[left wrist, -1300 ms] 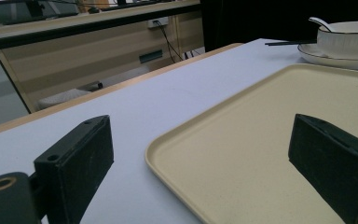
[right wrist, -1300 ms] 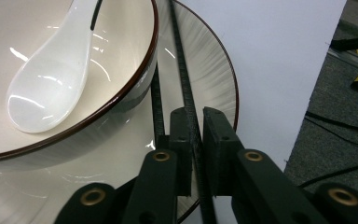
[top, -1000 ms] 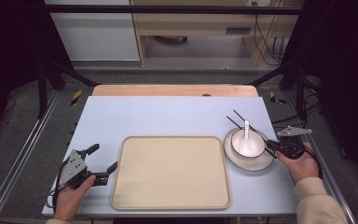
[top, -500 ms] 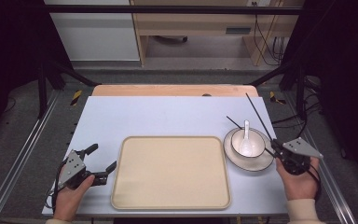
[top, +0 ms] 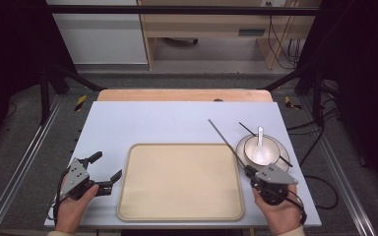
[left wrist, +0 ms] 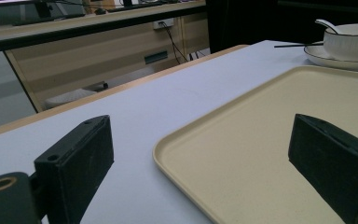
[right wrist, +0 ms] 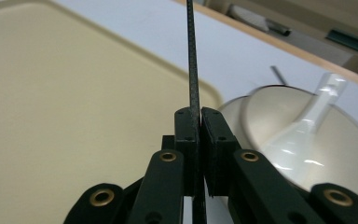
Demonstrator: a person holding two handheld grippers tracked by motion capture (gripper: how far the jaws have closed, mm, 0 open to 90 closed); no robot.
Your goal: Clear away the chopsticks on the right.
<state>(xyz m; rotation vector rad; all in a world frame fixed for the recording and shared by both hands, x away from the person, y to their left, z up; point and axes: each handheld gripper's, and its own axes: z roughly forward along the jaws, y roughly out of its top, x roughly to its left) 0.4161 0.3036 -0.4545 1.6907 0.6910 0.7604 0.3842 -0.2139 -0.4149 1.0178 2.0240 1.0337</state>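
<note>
The right gripper (right wrist: 195, 116) has its jaws pressed together on a thin dark chopstick (top: 226, 142), pinching it near one end so the long free part juts past the jaws. In the high view that stick slants up and away over the right edge of the tray (top: 128, 206), probably held at its tail so the tip can be laid down flat. The gripper sits near the front right corner of the table (top: 142, 123), just in front of the plate (top: 281, 169). On that plate stands a white bowl (top: 270, 147) with a white spoon (top: 260, 137) in it, and a second chopstick (top: 246, 129) lies across the plate's far side.

The left gripper (top: 101, 169), jaws spread with nothing between them, rests by the tray's front left corner, likely waiting its turn.
</note>
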